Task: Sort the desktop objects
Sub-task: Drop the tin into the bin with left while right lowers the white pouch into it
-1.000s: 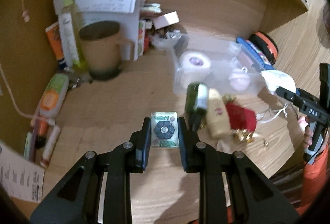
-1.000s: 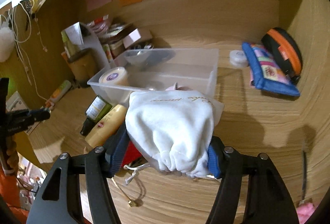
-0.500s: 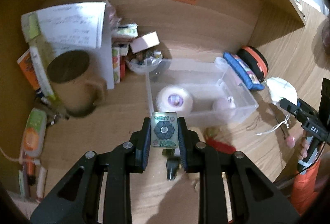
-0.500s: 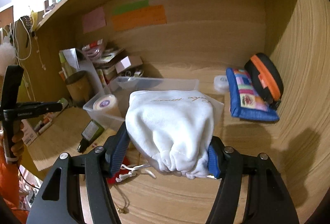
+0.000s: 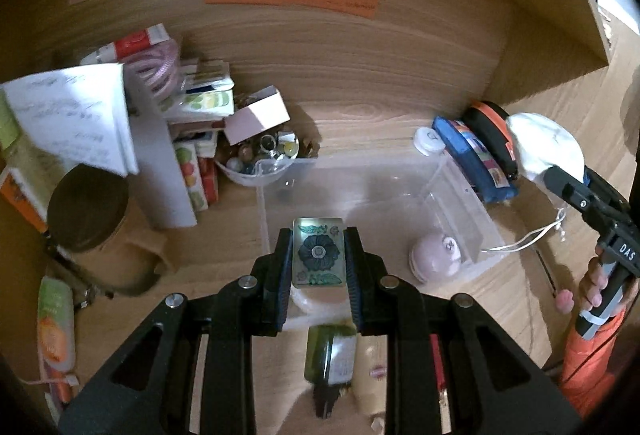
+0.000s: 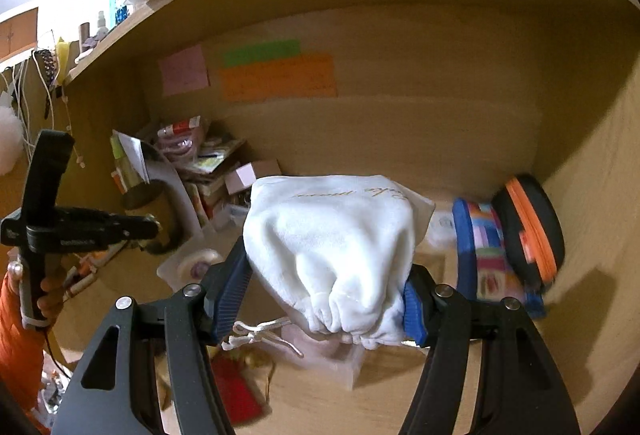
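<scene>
While sorting is judged partly done, a floral tin (image 5: 318, 253) is held clamped in the left claw (image 5: 319, 263) above the clear bin (image 5: 460, 191); a white drawstring pouch (image 6: 340, 247) is gripped by the right claw (image 6: 326, 299). Binned: pink case (image 5: 436, 259) at 4 o'clock. Left on the bench (image 5: 224, 275): green bottle (image 5: 330, 359), at 6 o'clock.

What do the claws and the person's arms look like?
Each claw is black, with triangle-shaped holes in its arms, silver bolts and ribbed blue pads. The left claw shows up close; the right claw has white "DAS" lettering on its handle. The person's sleeves are orange.
</scene>
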